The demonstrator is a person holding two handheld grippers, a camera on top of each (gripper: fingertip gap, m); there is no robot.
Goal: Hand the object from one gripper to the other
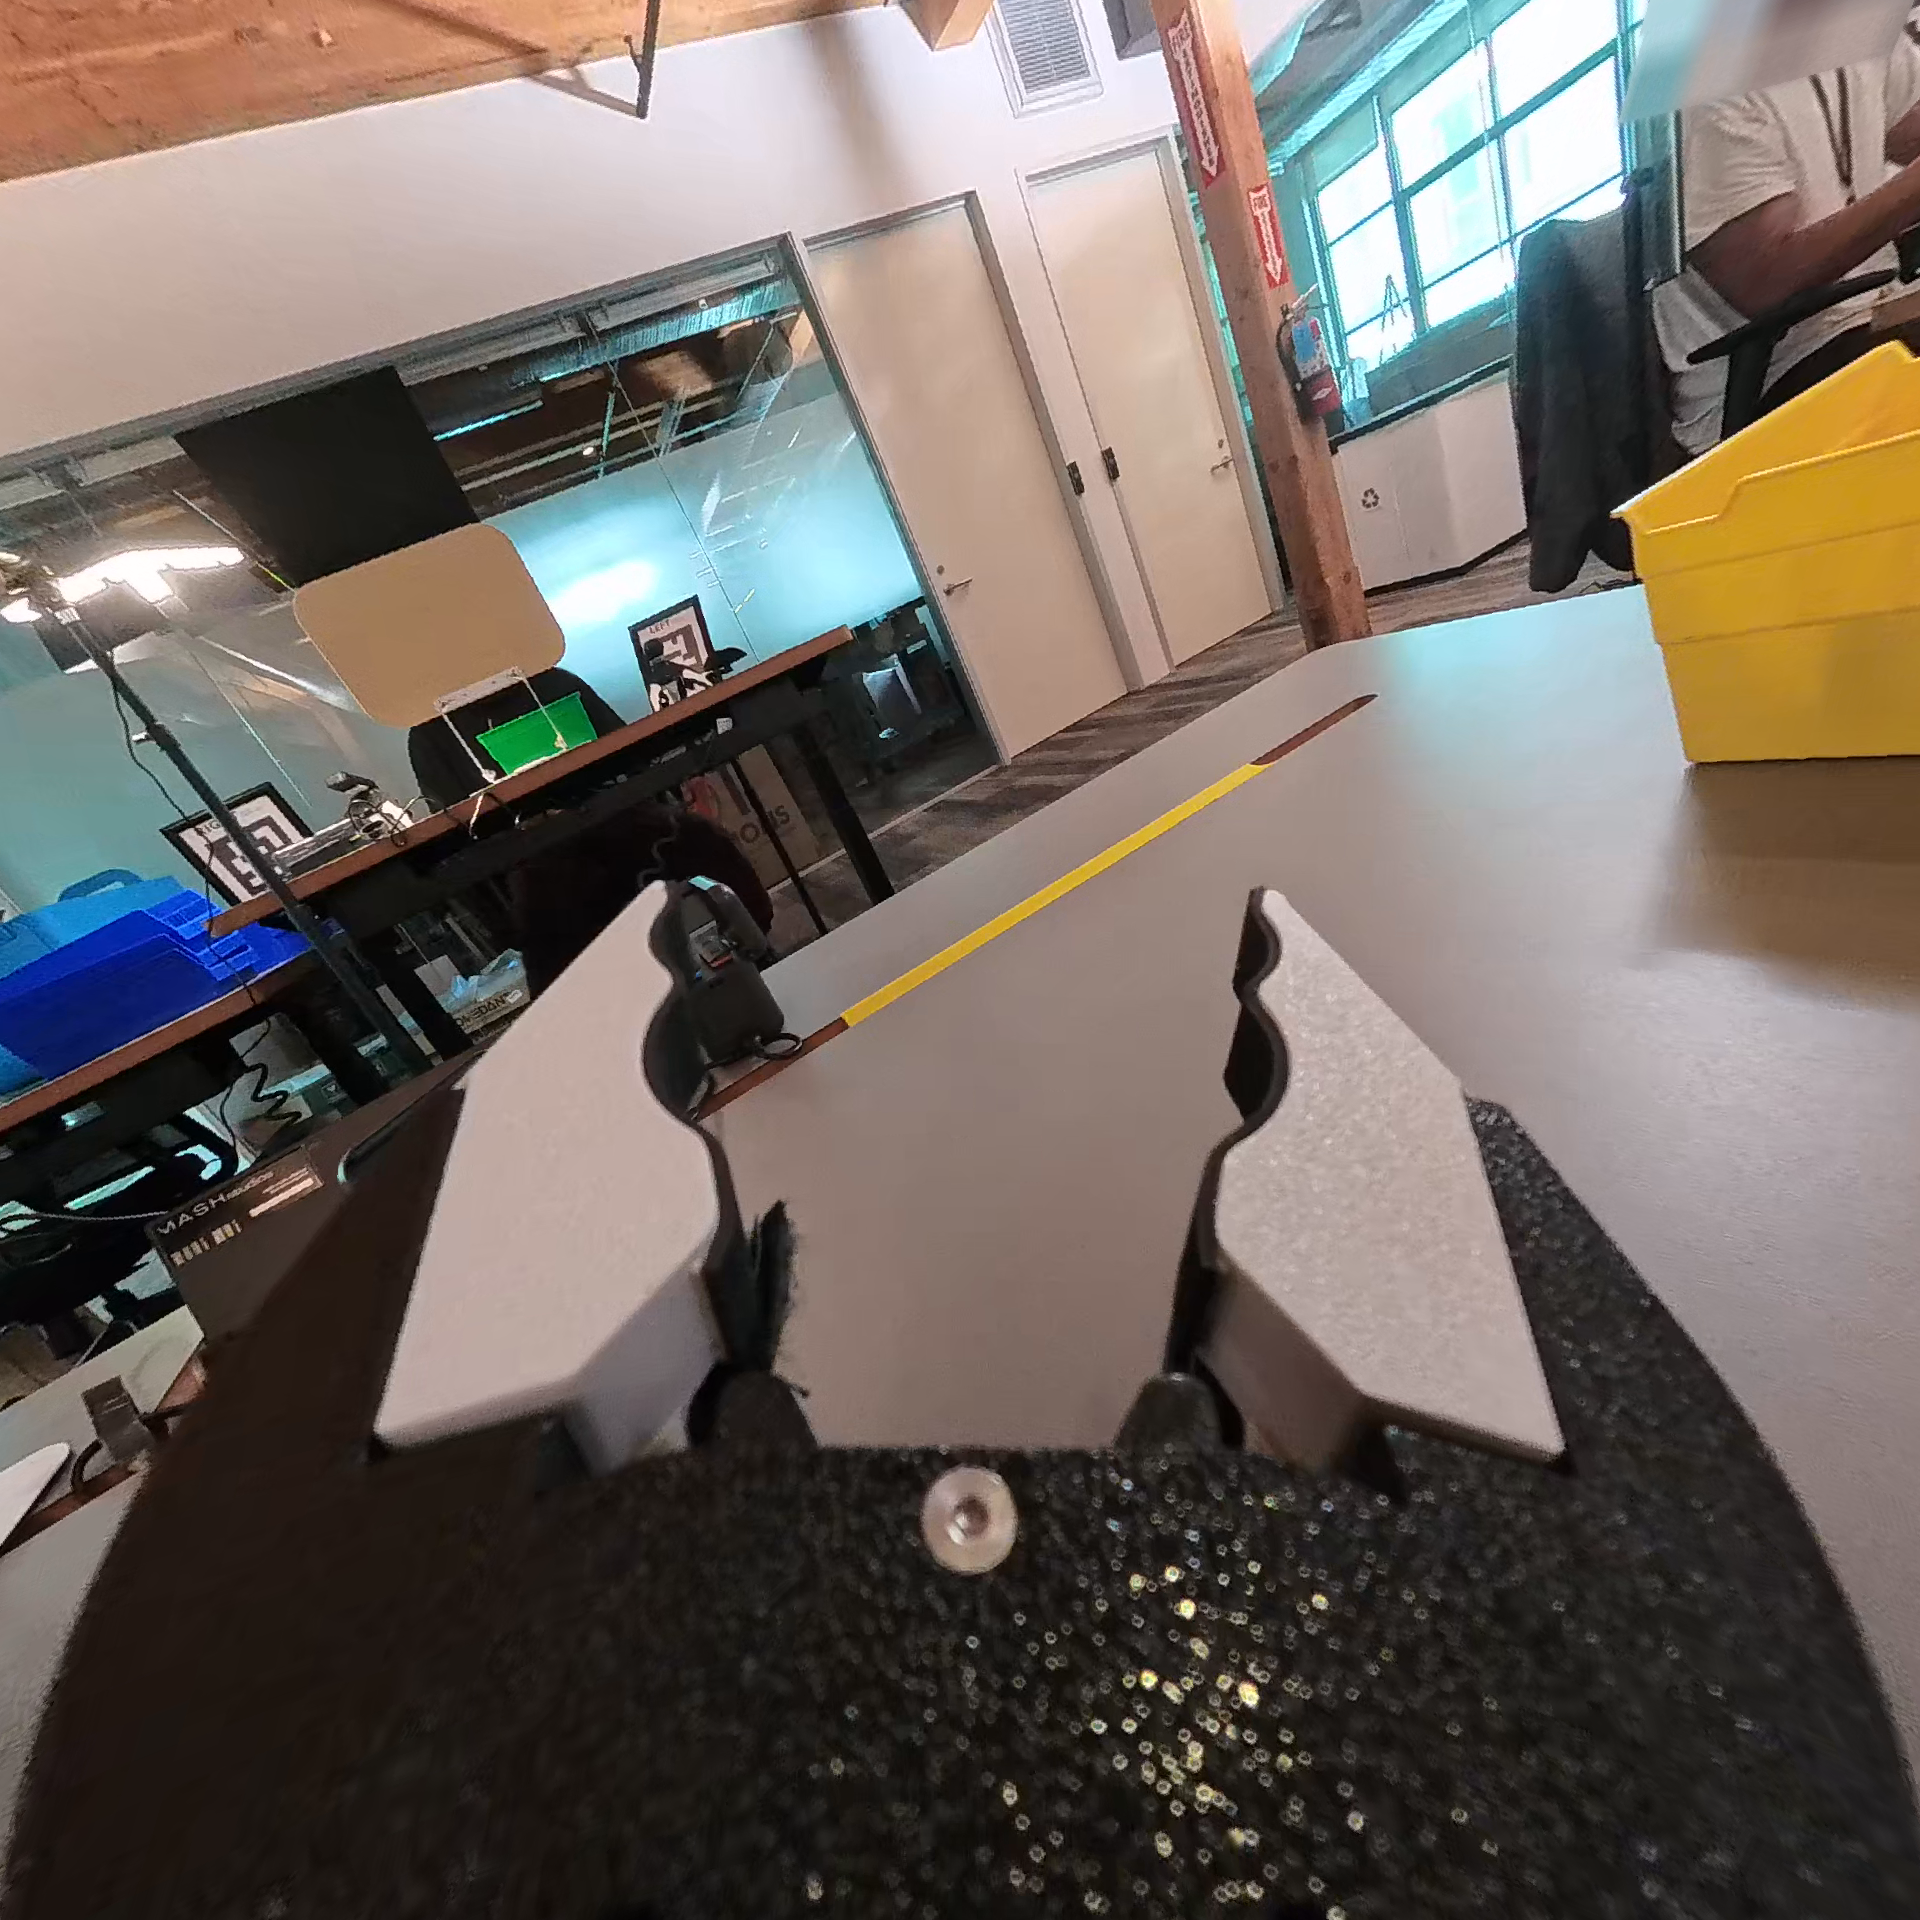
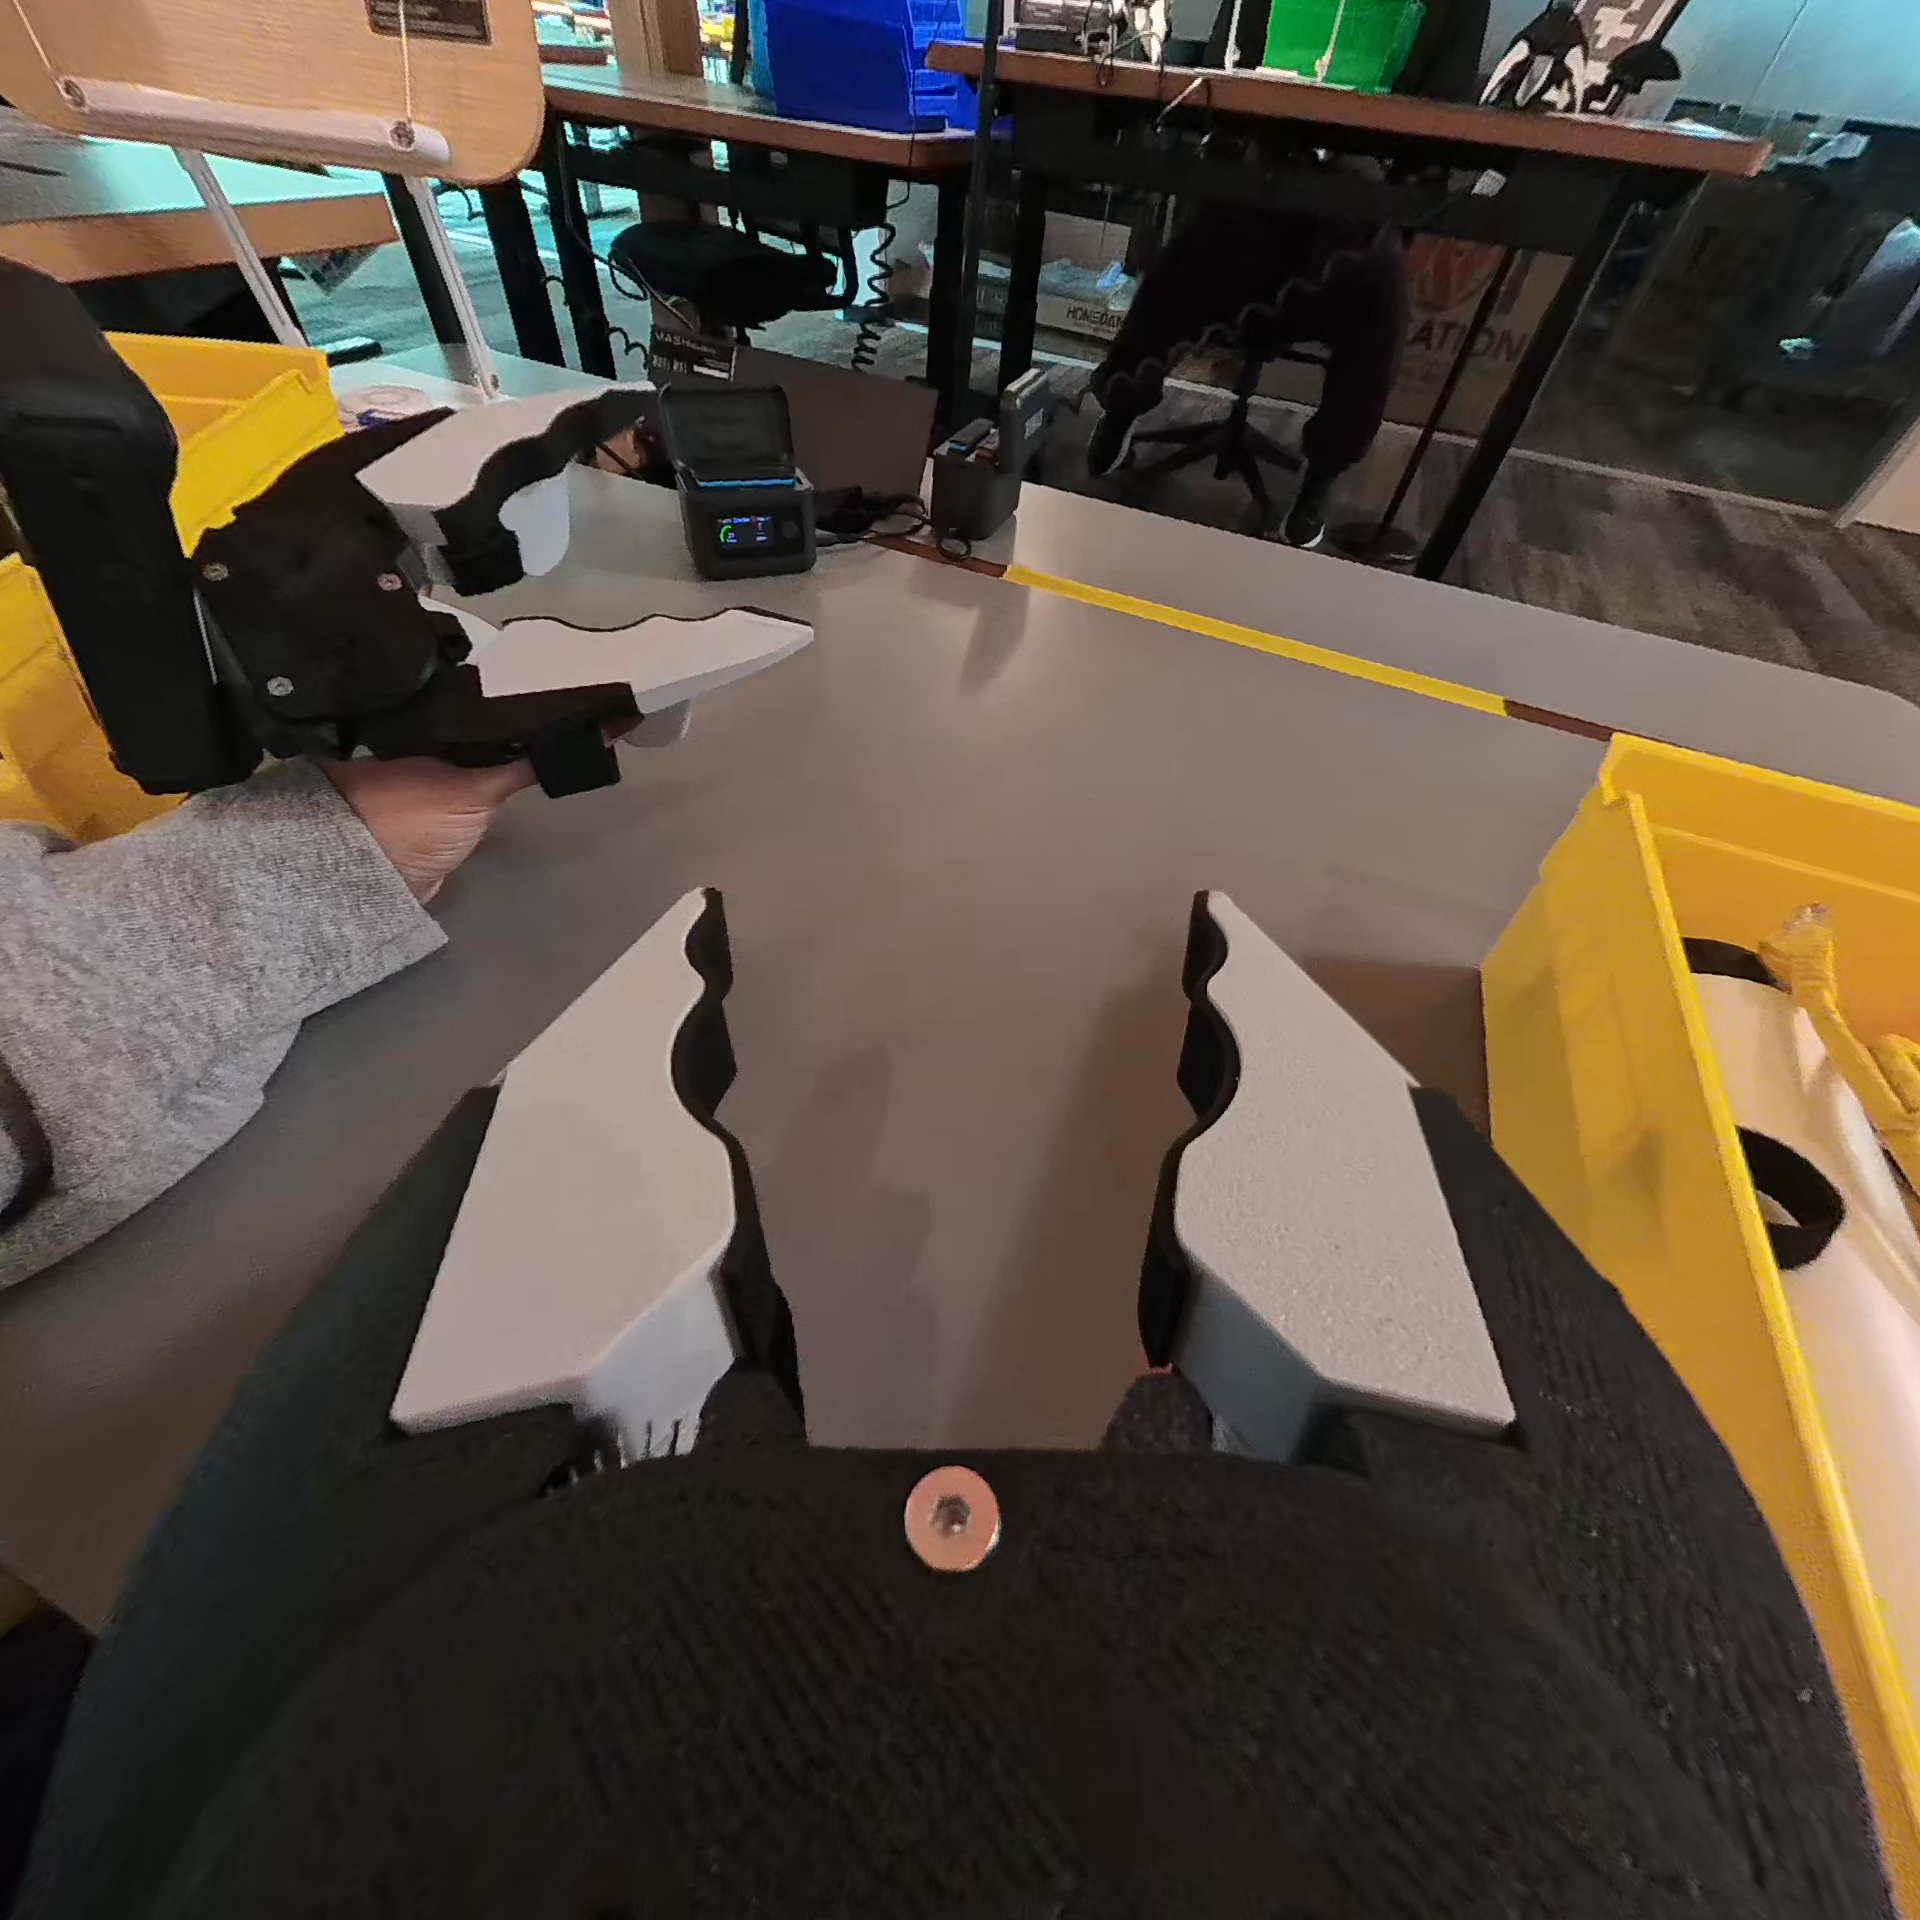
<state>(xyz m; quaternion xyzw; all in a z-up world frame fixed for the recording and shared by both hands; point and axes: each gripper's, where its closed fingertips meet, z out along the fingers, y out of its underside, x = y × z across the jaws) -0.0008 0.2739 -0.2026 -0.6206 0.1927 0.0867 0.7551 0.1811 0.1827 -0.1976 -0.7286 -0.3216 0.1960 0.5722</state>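
My left gripper (image 1: pixel 956 904) is open and empty, held just above the grey table (image 1: pixel 1455 935). It also shows in the right wrist view (image 2: pixel 717 520), at the left, held by a hand in a grey sleeve, jaws apart with nothing between them. My right gripper (image 2: pixel 956 904) is open and empty above the table's middle (image 2: pixel 1039 779). A yellow bin (image 2: pixel 1662 1039) at the right holds a white roll-like object (image 2: pixel 1818 1247) with black straps and a yellow cable (image 2: pixel 1839 1018). No object sits in either gripper.
A second yellow bin (image 2: pixel 239 416) stands behind the left gripper. A yellow bin (image 1: pixel 1787 592) shows at the right of the left wrist view. A small black device with a screen (image 2: pixel 743 499) and a black charger box (image 2: pixel 977 488) sit near the far edge. Yellow tape (image 2: pixel 1247 639) marks that edge.
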